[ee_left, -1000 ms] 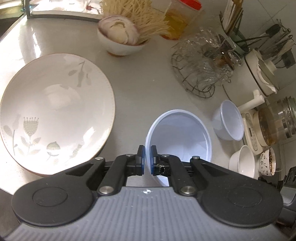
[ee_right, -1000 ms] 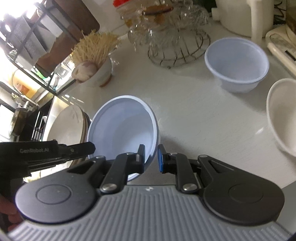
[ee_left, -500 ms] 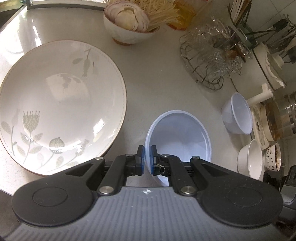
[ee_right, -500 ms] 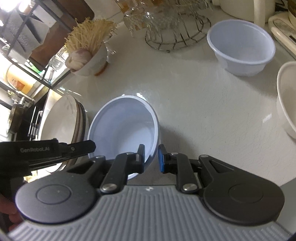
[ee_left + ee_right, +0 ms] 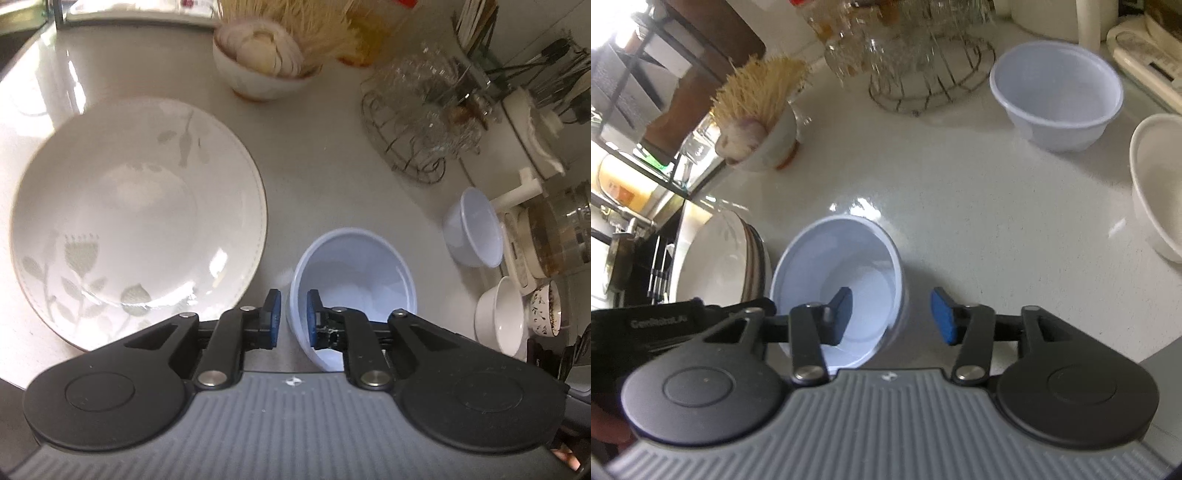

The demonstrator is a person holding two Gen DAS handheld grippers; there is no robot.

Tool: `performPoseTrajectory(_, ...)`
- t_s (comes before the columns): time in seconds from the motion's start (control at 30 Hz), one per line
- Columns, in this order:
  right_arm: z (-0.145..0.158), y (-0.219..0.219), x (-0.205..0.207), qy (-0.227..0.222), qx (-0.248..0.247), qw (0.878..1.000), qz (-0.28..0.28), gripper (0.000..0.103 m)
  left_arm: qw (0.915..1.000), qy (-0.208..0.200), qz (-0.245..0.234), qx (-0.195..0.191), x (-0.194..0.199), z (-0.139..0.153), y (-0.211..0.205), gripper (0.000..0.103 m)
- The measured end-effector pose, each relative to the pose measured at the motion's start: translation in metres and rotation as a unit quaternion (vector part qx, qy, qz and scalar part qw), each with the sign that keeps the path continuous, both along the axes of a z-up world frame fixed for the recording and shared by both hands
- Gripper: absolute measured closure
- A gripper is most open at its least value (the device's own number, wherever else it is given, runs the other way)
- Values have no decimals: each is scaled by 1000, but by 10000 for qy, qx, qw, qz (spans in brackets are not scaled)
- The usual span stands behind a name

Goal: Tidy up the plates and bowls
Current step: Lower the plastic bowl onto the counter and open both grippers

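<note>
Straddling the rim of the pale blue bowl (image 5: 354,273) on the countertop (image 5: 960,192), both grippers are opening, pads clear. Left gripper (image 5: 293,314) — narrow gap; right gripper (image 5: 892,315) wider. Only the right view shows the floral plate (image 5: 136,206) stacked, at nine o'clock.

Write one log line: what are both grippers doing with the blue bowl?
left gripper: opening, rim between | right gripper: opening, rim between | blue bowl: on counter

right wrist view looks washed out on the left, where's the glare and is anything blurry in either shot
Right wrist view: daylight blows out the top-left corner, with a glare streak on the counter behind the blue bowl; the glasses rack is smeared. Left wrist view: softer light, sheen on the floral plate, edges bent by fisheye.
</note>
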State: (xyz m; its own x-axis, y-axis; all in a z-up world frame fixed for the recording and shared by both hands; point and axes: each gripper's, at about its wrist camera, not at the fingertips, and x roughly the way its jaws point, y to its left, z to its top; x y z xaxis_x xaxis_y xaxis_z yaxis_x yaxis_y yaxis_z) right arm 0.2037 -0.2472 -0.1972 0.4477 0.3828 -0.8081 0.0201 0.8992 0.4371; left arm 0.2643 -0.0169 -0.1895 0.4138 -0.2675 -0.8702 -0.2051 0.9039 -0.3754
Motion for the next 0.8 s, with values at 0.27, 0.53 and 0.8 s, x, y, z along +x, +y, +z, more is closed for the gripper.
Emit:
performPoseTrajectory(0.27, 44, 3, -12, -851, -319, 9959, -13, 52, 9976, -568, -358, 191, -8, 44, 5, 80)
performPoseTrajectory(0.53, 100, 6, -32, -1747, -624, 9824, -208, 52, 9888, -1332, -670, 93, -19, 105, 2, 80)
performPoseTrajectory(0.8, 144, 1, -52, -2101, -386, 9755, -520, 52, 9787, -1832, -928, 38, -35, 154, 1, 80)
